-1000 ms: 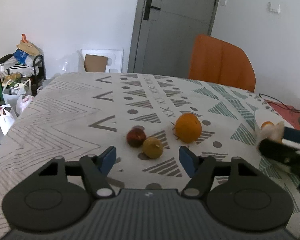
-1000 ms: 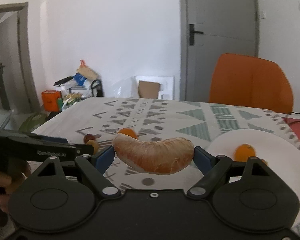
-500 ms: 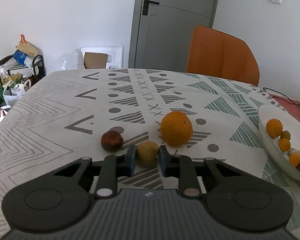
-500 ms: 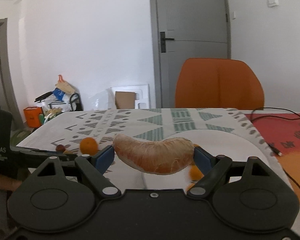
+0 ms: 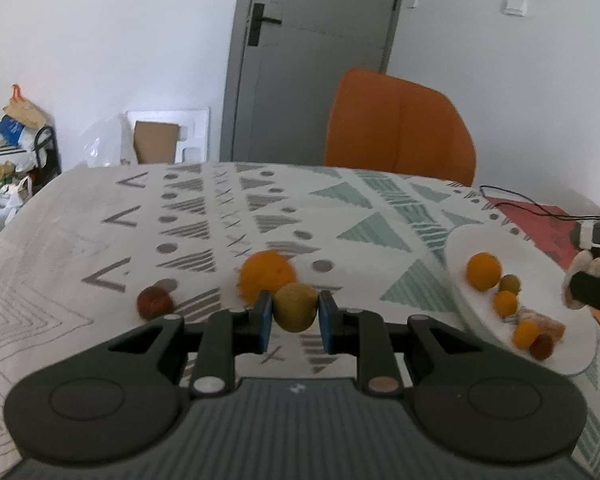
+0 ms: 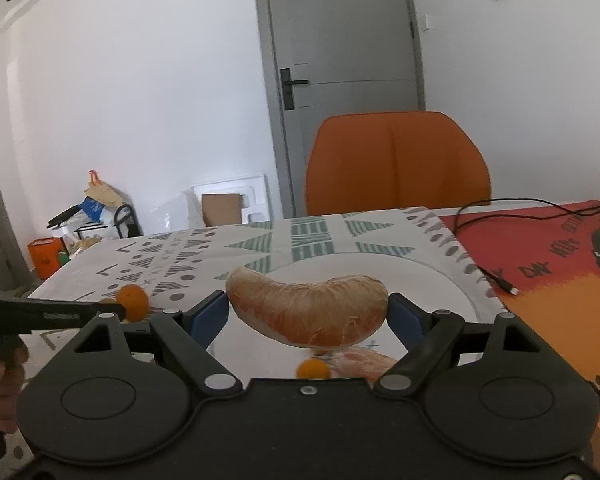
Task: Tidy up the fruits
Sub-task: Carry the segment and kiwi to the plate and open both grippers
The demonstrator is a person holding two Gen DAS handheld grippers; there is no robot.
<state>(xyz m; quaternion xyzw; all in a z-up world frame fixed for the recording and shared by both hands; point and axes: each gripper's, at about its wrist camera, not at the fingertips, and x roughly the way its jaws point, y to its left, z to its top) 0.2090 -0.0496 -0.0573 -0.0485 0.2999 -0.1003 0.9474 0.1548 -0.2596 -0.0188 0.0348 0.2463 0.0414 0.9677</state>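
My left gripper [image 5: 294, 316] is shut on a small yellow-green fruit [image 5: 295, 306] and holds it just above the patterned tablecloth. An orange [image 5: 266, 276] and a dark red fruit [image 5: 154, 301] lie on the cloth behind it. A white plate [image 5: 480, 320] at the right holds several small fruits and a pomelo segment. My right gripper [image 6: 307, 318] is shut on a large peeled pomelo segment [image 6: 306, 308] and holds it over the white plate [image 6: 428, 280], where a small orange fruit [image 6: 312, 369] and another segment [image 6: 360, 362] lie.
An orange chair [image 5: 398, 132] stands behind the table. A black cable [image 6: 500, 216] and a red mat [image 6: 540, 248] lie right of the plate. Bags and a rack [image 5: 8, 152] stand on the floor at the left. The right gripper shows at the right edge of the left wrist view [image 5: 592, 288].
My left gripper closed on the yellow-green fruit and lifted it, swinging right toward the plate. My right gripper carried the pomelo segment rightward over the plate.
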